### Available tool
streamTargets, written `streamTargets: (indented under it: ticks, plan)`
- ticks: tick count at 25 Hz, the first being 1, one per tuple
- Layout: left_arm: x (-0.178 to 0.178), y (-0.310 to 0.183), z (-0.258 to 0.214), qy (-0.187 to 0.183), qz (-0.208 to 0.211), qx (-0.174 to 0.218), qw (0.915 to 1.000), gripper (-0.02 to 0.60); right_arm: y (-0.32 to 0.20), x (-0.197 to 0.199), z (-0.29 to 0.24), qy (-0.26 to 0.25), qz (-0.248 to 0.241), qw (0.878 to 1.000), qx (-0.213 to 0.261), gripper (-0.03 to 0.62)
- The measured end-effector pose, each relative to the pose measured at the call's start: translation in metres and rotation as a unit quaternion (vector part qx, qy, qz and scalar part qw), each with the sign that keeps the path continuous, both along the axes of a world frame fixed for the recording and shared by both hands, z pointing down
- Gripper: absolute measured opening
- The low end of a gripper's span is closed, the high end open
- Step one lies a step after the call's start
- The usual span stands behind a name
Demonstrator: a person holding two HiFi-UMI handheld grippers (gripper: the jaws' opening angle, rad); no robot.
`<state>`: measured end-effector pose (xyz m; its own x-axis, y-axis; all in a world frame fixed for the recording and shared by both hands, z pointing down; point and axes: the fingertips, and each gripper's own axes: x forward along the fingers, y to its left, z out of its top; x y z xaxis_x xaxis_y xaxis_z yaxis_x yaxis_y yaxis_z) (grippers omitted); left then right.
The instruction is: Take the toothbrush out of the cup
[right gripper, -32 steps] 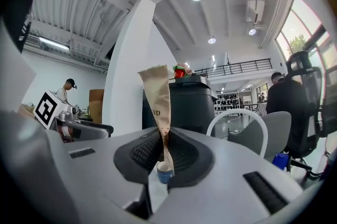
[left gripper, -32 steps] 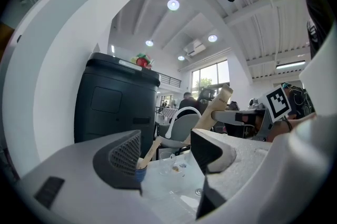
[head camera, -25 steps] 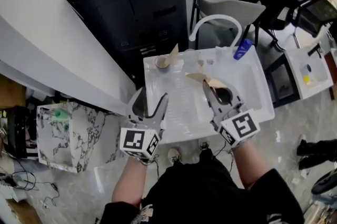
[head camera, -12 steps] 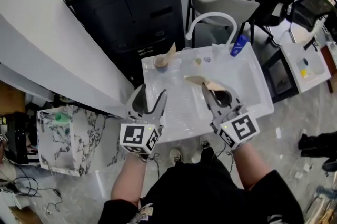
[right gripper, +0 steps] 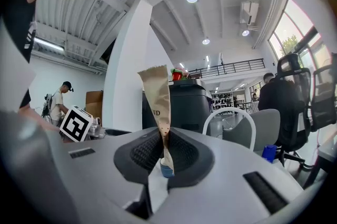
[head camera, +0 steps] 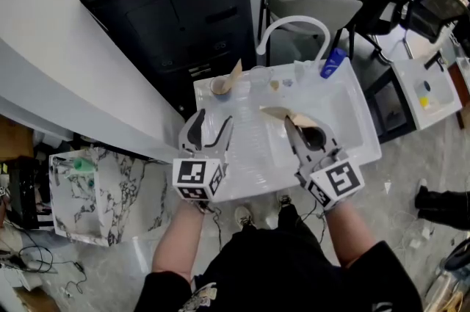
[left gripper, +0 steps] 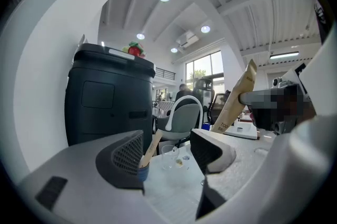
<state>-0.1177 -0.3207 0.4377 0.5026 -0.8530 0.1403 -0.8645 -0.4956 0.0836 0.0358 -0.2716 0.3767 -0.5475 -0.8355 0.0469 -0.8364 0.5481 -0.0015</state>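
Observation:
A small cup stands at the back left of the white sink top, with a paper-wrapped toothbrush leaning out of it. In the left gripper view the cup and its toothbrush show ahead, just inside the left jaw. My left gripper is open and empty, short of the cup. My right gripper is shut on a second brown paper toothbrush packet, which stands up from the jaws in the right gripper view.
A clear glass stands right of the cup. A white arched faucet and a blue bottle are at the back edge, and a dark drain lies by my right gripper. A black cabinet and a chair stand behind.
My left gripper has moved forward over the sink top toward the cup. My right gripper has stayed put with the packet in it.

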Motion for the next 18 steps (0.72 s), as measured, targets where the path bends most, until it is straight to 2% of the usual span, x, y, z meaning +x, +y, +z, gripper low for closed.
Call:
streamTargets:
  ticks: [4,15,18]
  plan:
    - [0.009,-0.018,0.011,-0.012,-0.001,-0.007,0.9999,0.276,-0.011,0.012,0.004,-0.002,0.006,1.000,-0.006,0.025]
    - [0.036,-0.079,0.061,-0.079,-0.018,-0.024,0.9964,0.276,-0.043,0.048,0.028,0.002,0.017,0.999,-0.032,0.025]
    - [0.038,-0.096,0.078,-0.094,-0.025,-0.040,0.9944,0.276,-0.053,0.057,0.034,0.000,0.020,0.999,-0.039,0.025]
